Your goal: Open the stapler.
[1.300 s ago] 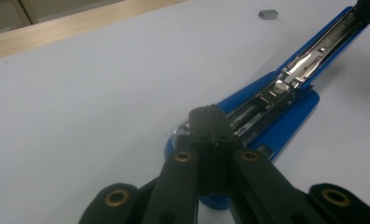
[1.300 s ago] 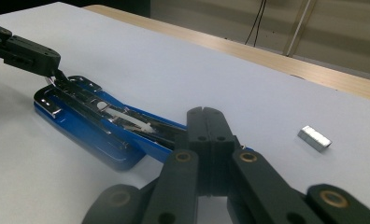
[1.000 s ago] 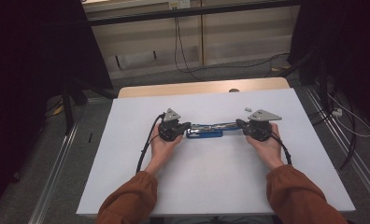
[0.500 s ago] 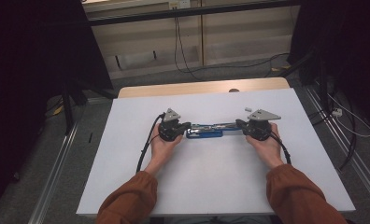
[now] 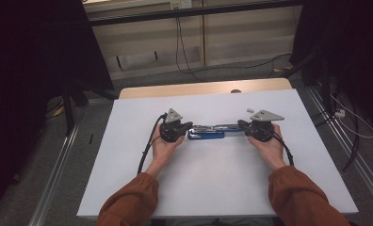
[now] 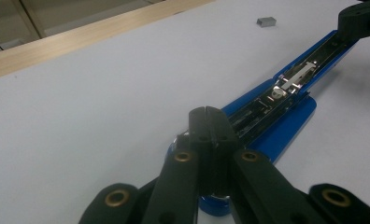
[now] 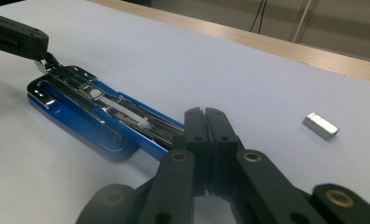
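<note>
A blue stapler (image 5: 206, 133) lies opened out flat on the white table, its metal staple channel (image 6: 293, 81) facing up. My left gripper (image 5: 188, 126) is shut on the stapler's left end, jaws pressed together over it (image 6: 206, 122). My right gripper (image 5: 243, 125) is shut on the far end of the blue upper arm (image 7: 155, 140), jaws closed around it (image 7: 205, 122). In the right gripper view the left gripper (image 7: 19, 39) pinches the metal tip of the stapler (image 7: 87, 100). A small block of staples (image 7: 320, 126) lies loose on the table beside the right gripper, and is small in the high view (image 5: 250, 110).
The white table top (image 5: 213, 179) has a wooden strip (image 5: 198, 89) along its far edge. Cables trail from both grippers across the table. Dark floor, metal rails and wires surround the table.
</note>
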